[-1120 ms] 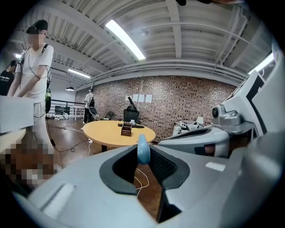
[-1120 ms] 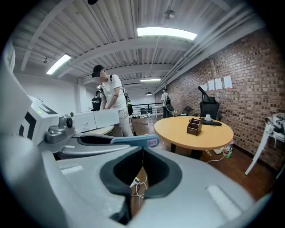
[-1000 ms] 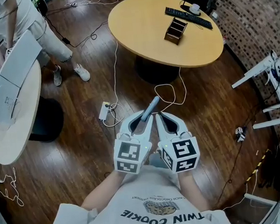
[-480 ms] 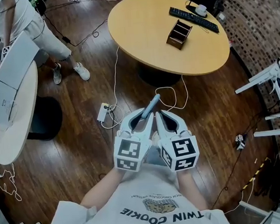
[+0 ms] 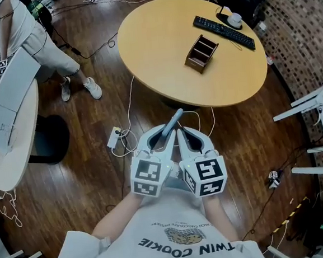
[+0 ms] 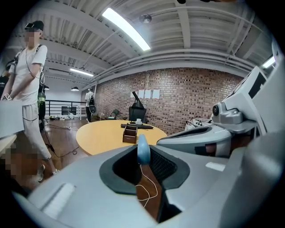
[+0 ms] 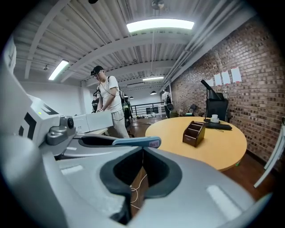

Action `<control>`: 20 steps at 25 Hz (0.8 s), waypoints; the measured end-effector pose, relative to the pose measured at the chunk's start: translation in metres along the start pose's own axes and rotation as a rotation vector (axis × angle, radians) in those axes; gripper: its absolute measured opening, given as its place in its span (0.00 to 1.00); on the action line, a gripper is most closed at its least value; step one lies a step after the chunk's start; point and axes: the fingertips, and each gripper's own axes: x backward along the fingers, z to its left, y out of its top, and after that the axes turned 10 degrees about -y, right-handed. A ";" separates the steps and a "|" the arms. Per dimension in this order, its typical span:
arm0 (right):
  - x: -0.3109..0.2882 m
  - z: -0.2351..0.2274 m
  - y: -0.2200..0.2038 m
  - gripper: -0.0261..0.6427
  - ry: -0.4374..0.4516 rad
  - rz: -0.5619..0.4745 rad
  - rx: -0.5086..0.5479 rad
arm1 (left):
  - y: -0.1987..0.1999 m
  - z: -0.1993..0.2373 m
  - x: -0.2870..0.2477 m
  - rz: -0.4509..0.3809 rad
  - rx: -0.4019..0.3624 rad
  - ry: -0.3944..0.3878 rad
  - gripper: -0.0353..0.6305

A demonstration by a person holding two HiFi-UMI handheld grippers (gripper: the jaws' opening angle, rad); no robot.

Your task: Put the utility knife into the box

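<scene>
The round yellow table (image 5: 160, 47) carries a brown compartment box (image 5: 201, 53) and, near it, a black keyboard (image 5: 223, 32).

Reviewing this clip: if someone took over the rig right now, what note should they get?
Left claw: shut on the utility knife, whose far end sticks out ahead.
Right claw: shut, empty, close beside the left one.
Box: wooden, open-topped, on the round table near a keyboard; well ahead of both claws.
Done: knife is in hand.
Left: reach the table and put the knife into the box.
</scene>
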 end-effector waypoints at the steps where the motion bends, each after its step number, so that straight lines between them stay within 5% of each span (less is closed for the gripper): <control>1: -0.005 -0.008 0.003 0.04 0.005 -0.003 0.000 | 0.003 0.001 -0.009 0.001 -0.002 0.007 0.17; 20: -0.061 -0.112 0.029 0.04 0.001 -0.022 -0.043 | 0.041 0.011 -0.123 0.021 -0.026 0.011 0.17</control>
